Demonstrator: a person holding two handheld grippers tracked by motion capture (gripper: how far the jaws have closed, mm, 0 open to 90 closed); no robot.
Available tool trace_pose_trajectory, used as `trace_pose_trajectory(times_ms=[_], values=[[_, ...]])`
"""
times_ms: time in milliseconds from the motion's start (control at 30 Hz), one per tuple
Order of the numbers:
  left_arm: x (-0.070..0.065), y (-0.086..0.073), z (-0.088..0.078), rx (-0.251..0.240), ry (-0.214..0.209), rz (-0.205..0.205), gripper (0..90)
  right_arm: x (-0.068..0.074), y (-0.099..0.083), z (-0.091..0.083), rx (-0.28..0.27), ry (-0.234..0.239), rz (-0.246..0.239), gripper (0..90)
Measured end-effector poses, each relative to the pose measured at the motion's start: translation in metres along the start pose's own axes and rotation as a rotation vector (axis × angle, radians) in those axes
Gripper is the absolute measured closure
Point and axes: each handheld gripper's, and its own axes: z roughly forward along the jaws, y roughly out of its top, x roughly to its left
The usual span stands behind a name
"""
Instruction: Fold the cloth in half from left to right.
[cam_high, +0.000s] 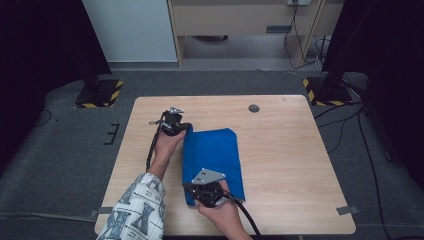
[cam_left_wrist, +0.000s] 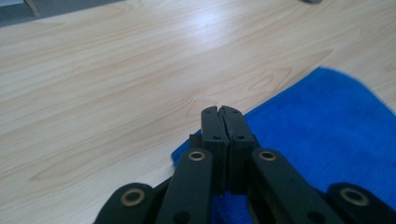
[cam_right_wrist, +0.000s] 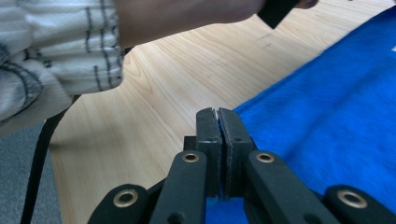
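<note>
Blue towel (cam_high: 212, 162), folded into a tall rectangle, lies on the wooden table (cam_high: 290, 160), left of centre. Left gripper (cam_left_wrist: 221, 111) is at its far left corner and right gripper (cam_right_wrist: 216, 113) at its near left corner, both with jaws pressed together, apparently pinching the cloth edge. Likely step: another fold; next, lift both corners together and carry them across.

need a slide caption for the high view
Two hand-held grippers, left gripper and right gripper, at the left edge of a folded blue towel on a wooden table.
</note>
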Motion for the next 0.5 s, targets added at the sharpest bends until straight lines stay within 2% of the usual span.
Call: trace_pose_trajectory(times_ms=[300,433,500], values=[[-0.025,0.011,0.016,0.017,-0.011,0.023,88.8,-0.009,-0.014,-0.023,0.014,-0.035,-0.003,88.1],[-0.037,0.018,0.023,0.019,-0.015,0.045,88.7,-0.013,-0.02,-0.027,0.023,-0.044,0.001,88.1],[-0.041,0.019,0.027,0.02,-0.022,0.038,88.7,-0.014,-0.022,-0.029,0.028,-0.049,-0.002,88.1]])
